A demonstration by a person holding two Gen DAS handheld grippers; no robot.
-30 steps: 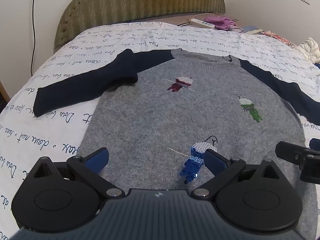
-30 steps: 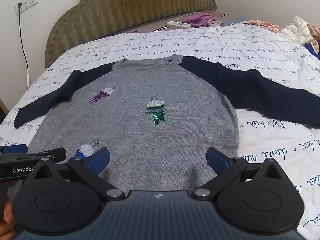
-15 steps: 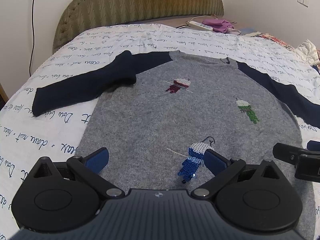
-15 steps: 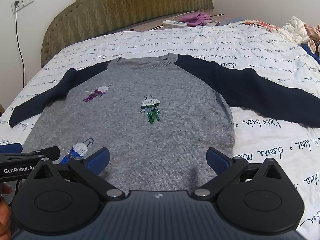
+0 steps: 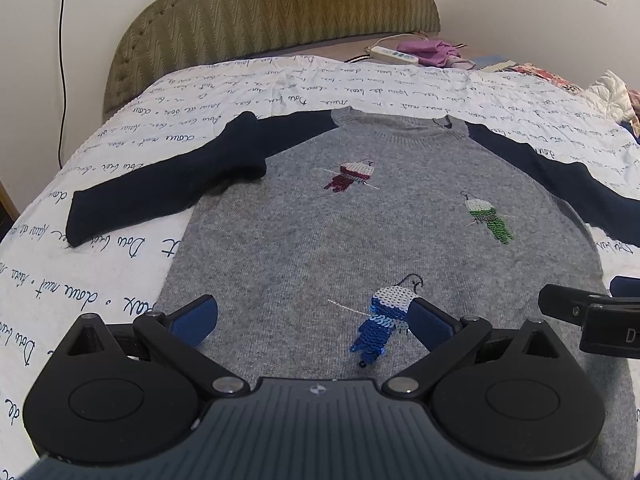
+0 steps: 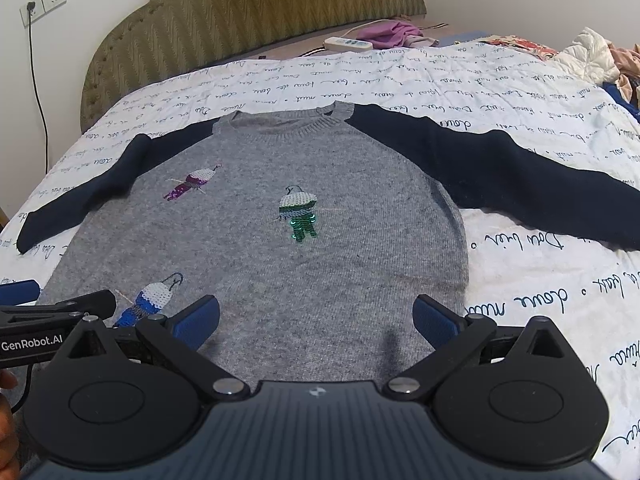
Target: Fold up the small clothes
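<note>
Since the grey sweater (image 6: 256,248) lies face up and spread flat on the bed (image 6: 520,92) with both navy sleeves out, no fold is made yet, and my left gripper (image 5: 312,320) and right gripper (image 6: 316,318) hover spread wide over its hem, holding nothing.

- bed (image 5: 120,264) with a white cover printed in blue script and an olive padded headboard (image 5: 280,12)
- grey sweater (image 5: 360,240) with navy sleeves lies flat, front up, both sleeves spread out to the sides
- by the headboard: a white power strip (image 5: 394,55) and, just beside it, a purple cloth (image 5: 430,47)
- crumpled clothes (image 6: 592,56) at the far right edge
</note>
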